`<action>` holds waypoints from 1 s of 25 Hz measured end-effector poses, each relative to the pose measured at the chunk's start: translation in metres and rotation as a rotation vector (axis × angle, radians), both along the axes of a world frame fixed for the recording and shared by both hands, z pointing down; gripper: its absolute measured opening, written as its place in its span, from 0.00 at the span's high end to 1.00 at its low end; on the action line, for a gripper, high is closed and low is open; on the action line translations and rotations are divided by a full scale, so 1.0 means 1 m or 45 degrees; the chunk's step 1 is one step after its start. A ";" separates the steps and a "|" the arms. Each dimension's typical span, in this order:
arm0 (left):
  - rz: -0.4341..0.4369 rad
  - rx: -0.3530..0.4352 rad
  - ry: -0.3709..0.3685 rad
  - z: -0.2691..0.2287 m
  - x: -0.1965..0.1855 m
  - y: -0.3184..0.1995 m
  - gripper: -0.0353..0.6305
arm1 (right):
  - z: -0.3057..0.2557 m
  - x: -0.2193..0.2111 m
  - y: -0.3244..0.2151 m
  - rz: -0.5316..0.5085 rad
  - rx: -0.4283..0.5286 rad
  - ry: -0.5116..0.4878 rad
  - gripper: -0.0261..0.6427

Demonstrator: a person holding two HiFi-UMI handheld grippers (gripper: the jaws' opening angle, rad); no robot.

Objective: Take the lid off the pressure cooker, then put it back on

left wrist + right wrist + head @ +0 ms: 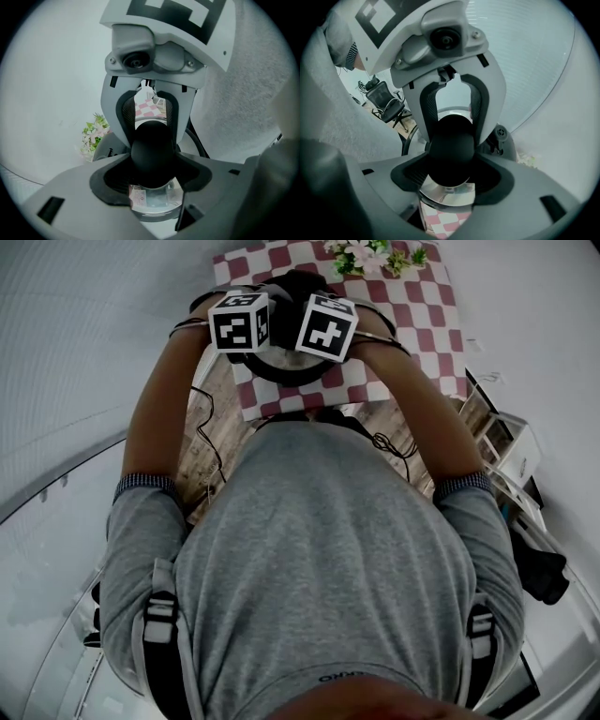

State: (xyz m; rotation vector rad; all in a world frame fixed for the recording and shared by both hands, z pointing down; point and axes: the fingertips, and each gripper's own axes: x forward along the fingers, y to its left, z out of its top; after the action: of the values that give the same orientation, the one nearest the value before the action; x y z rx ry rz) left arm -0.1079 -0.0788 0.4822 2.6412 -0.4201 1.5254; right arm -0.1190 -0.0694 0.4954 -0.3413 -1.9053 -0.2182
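Head view over pressure cooker (pixel 281 376): gripping the lid's black knob (pixel 151 143) with left claw (pixel 152 171) and right claw (pixel 451 164), clamped wide around it; lift-off and refit seemingly ahead.

The pressure cooker (pixel 281 374) stands on the tablecloth (pixel 412 324) on the table (pixel 211 432), flowers (pixel 370 257) behind it at the cloth's far edge, the left gripper (pixel 152 174) and right gripper (pixel 450 178) facing each other above it, lid knob (pixel 152 150) between their jaws.

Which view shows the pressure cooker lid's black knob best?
The right gripper view: the knob fills the centre, gripped from both sides. The left gripper view shows it about as well; the head view hides it behind the marker cubes.
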 end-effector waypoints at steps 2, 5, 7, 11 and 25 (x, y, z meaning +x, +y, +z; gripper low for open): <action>0.008 0.015 0.016 -0.006 -0.002 -0.003 0.50 | -0.007 -0.001 -0.002 0.016 0.005 0.010 0.52; 0.041 0.030 0.008 -0.015 -0.001 -0.005 0.50 | -0.015 0.003 -0.004 0.048 0.013 0.027 0.52; 0.067 0.044 0.011 -0.021 0.002 -0.006 0.49 | -0.022 0.004 -0.005 0.067 0.024 0.019 0.52; 0.098 0.072 0.012 -0.029 0.007 -0.008 0.49 | -0.029 0.006 -0.010 0.090 0.058 -0.012 0.52; -0.003 0.079 -0.019 -0.027 0.085 -0.040 0.49 | -0.028 0.084 -0.040 -0.015 0.070 -0.035 0.52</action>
State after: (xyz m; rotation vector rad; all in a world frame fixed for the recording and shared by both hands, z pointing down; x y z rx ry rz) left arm -0.0231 -0.1187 0.4548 2.6757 -0.4794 1.5576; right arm -0.0349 -0.1097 0.4678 -0.3144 -1.9207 -0.2836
